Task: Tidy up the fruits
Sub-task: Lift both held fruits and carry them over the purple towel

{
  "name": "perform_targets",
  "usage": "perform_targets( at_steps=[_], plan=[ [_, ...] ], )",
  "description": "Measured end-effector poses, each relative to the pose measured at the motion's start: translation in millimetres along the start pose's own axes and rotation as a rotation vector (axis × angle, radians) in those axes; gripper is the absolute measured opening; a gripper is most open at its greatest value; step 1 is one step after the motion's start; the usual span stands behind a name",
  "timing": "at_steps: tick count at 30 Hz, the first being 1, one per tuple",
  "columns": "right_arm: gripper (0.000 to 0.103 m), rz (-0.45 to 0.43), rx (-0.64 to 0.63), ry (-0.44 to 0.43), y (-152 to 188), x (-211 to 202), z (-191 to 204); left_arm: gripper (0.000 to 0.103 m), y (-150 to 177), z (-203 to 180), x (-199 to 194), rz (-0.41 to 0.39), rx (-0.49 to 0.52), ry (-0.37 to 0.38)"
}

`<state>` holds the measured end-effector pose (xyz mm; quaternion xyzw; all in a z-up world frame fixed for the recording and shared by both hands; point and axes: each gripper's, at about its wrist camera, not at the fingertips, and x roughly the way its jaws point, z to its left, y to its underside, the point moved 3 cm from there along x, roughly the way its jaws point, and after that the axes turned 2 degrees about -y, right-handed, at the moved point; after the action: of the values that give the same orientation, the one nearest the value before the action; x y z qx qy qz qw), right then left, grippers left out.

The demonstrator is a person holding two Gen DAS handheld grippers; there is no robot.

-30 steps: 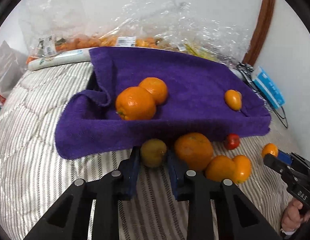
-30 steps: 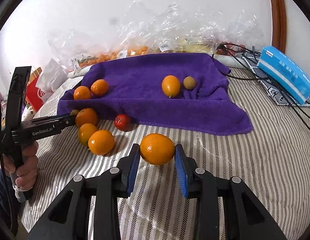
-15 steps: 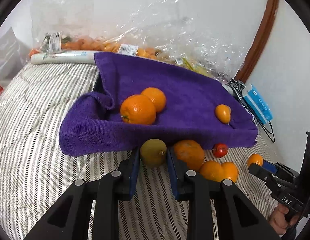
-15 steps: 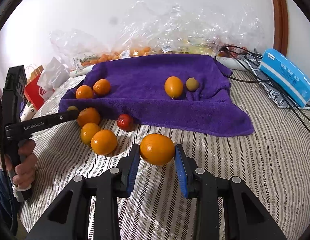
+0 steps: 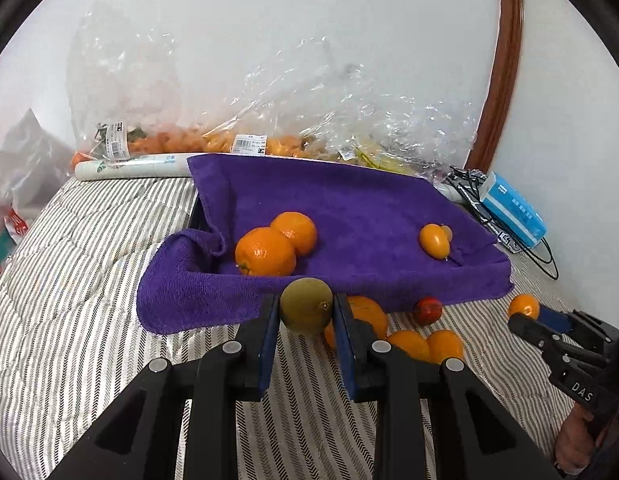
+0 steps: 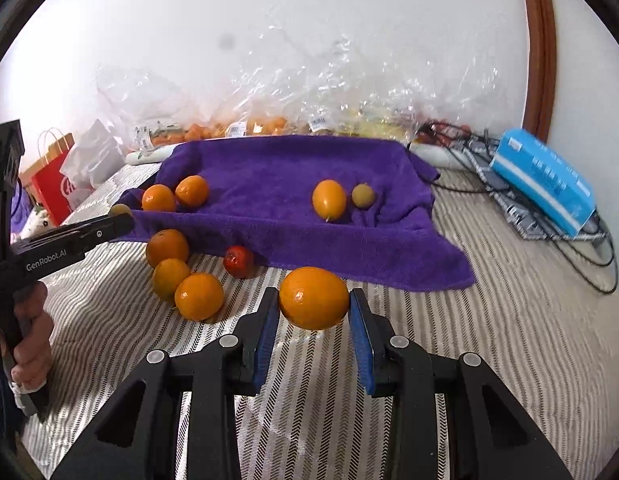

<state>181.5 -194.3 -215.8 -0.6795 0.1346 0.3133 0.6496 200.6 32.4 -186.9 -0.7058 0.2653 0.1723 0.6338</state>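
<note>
- On the striped bedcover (image 6: 489,340): a purple towel (image 5: 349,200) spread with its near edge hanging forward, loose fruit scattered in front of it.
- Between the blue pads of the left tongs (image 5: 306,312): a greenish-brown round fruit (image 5: 306,310), pinched narrow, lifted clear of the cover just before the towel's edge.
- In the right tongs (image 6: 314,300): an oval orange fruit (image 6: 314,298), clamped on both sides, raised above the stripes near the towel's front edge.
- On the towel, left side: two oranges (image 6: 175,196) touching each other.
- On the towel, right side: a small oval orange fruit (image 6: 329,200) just beside a small green one (image 6: 363,195).
- On the cover below the towel's edge: three oranges (image 6: 181,272) bunched together, with a small red fruit (image 6: 238,261) near them.
- Against the wall behind: crinkled clear plastic bags (image 5: 269,112) with labelled produce inside.
- At the far right: a blue packet (image 6: 543,180) lying on a tangle of black cables (image 6: 589,240).
- At the left edge of the right view: a hand (image 6: 31,340) gripping the left tongs' handle.
</note>
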Motion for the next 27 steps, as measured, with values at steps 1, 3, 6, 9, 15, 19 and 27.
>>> perform_targets(
  at_steps=[1, 3, 6, 9, 15, 19, 27],
  plan=[
    [0.035, -0.013, -0.002, 0.009, -0.2, -2.7, -0.1, 0.025, -0.2, 0.6, 0.0, 0.0, -0.002, -0.005],
    [0.035, -0.052, 0.003, 0.032, -0.7, -10.1, -2.2, 0.025, -0.4, 0.0, -0.2, -0.005, -0.005, -0.012],
    [0.035, -0.06, 0.03, 0.054, -1.8, -11.9, -9.0, 0.025, 0.3, 0.9, 0.2, -0.003, -0.011, -0.025],
    [0.035, -0.038, 0.059, 0.051, -2.1, -7.9, -15.0, 0.025, 2.6, 0.4, 4.8, 0.028, -0.002, -0.03],
    [0.035, -0.061, 0.057, 0.058, -2.1, -12.9, -14.0, 0.025, 2.5, -2.7, -1.1, -0.001, 0.008, -0.041],
    [0.035, -0.081, 0.043, 0.078, -2.4, -16.9, -10.9, 0.025, 1.8, -2.6, -3.8, -0.017, -0.003, -0.042],
    [0.035, -0.078, 0.056, 0.085, -2.4, -16.3, -14.0, 0.025, 0.6, 3.4, -3.9, -0.022, -0.045, -0.05]
  ],
)
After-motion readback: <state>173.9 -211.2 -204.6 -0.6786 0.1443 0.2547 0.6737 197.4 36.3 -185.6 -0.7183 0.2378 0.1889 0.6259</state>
